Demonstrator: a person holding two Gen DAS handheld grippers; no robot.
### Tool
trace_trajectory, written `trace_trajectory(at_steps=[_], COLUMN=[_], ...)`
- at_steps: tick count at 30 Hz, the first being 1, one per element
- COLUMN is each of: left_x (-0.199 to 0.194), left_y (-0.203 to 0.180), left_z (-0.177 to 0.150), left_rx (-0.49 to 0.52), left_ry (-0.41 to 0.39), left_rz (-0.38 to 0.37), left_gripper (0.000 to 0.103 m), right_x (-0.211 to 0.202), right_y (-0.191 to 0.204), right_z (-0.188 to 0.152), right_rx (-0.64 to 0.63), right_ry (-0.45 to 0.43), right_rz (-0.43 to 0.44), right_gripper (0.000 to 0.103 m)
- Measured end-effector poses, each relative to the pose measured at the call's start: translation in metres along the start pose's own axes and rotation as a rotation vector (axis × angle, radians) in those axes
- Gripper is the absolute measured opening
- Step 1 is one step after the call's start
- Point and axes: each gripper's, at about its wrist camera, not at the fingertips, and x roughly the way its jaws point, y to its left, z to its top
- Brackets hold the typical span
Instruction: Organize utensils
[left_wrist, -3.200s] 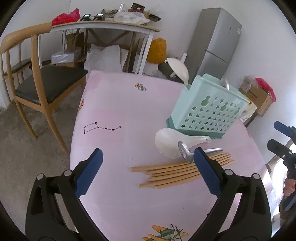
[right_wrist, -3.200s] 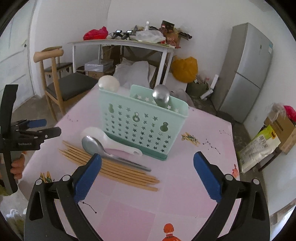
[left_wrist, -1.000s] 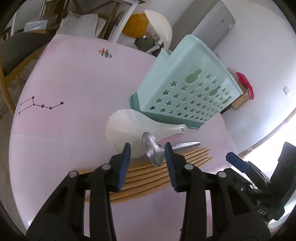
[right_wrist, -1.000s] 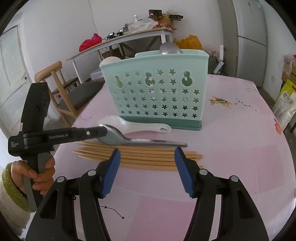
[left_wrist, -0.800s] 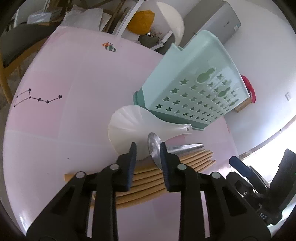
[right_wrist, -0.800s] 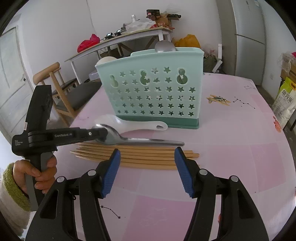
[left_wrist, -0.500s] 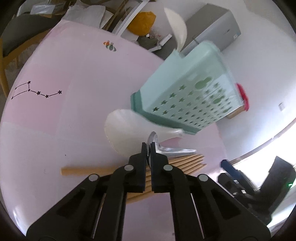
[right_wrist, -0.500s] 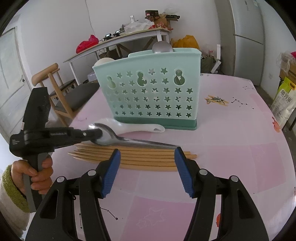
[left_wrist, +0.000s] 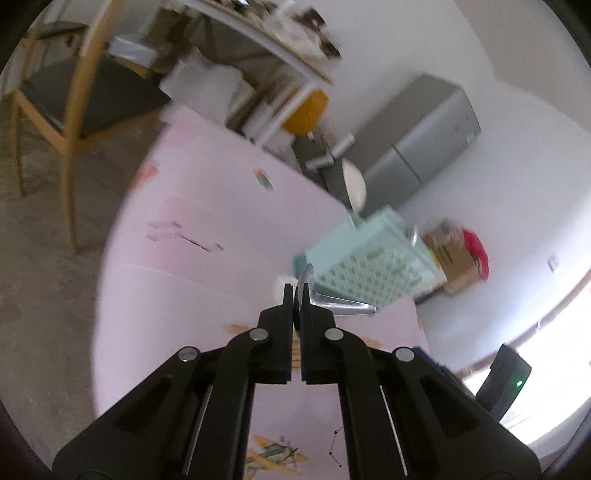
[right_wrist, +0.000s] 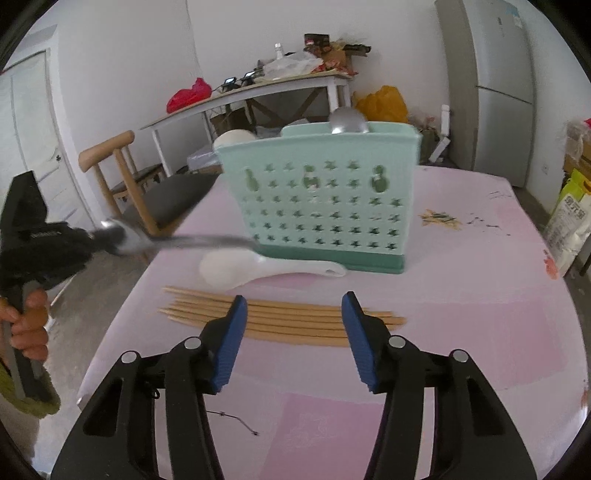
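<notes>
My left gripper (left_wrist: 294, 295) is clamped tight on the bowl of a metal spoon (left_wrist: 334, 301), its two black fingers pressed almost together. I hold it raised above the pink table (left_wrist: 207, 229), with the spoon lifted clear of the surface. From the right wrist view, my left gripper (right_wrist: 94, 236) sits at the far left, held in my bare hand (right_wrist: 26, 325), and the spoon (right_wrist: 177, 240) sticks out level to the right, blurred, its handle reaching toward the lower left corner of the utensil holder (right_wrist: 321, 206).

My right gripper (right_wrist: 293, 336) hangs half open with nothing in it, blue pads apart, just above the near side of a row of wooden chopsticks (right_wrist: 280, 319).

The utensil holder is a pale mint plastic box with star-shaped holes and a darker green base, standing upright near the middle of the table. A silver spoon bowl (right_wrist: 349, 121) pokes up from its top, and a white rounded spoon head (right_wrist: 234, 138) shows behind its left edge. A white rice paddle (right_wrist: 258, 271) lies flat on the table, touching the holder's near base. The chopsticks lie side by side, nearer to me than the paddle.
</notes>
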Motion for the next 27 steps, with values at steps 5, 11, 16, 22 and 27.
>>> trace_trajectory(at_steps=[5, 11, 16, 22, 27], left_x=[-0.042, -0.059, -0.064, -0.063, -0.057], left_y=[0.024, 0.049, 0.071, 0.090, 0.101], left_z=[0.008, 0.018, 0.023, 0.024, 0.023], left_rx=[-0.047, -0.102, -0.126, -0.155, -0.168], left_ry=[-0.122, -0.193, -0.216, -0.217, -0.210], left_rz=[0.052, 0.073, 0.077, 0.071, 0.069], left_gripper=[0.001, 0.001, 0.001, 0.001, 0.001], right_x=[0.015, 0.045, 0.080, 0.106, 0.120], right_y=[0.030, 0.082, 0.117, 0.137, 0.143], right_z=[0.013, 0.031, 0.029, 0.022, 0.018], right_rx=[-0.079, -0.246, -0.368, -0.469, -0.532], right_ry=[0.006, 0.026, 0.084, 0.124, 0.150], right_rz=[0.049, 0.064, 0.028, -0.056, -0.119], right_gripper=[0.042, 0.037, 0.031, 0.030, 0.029])
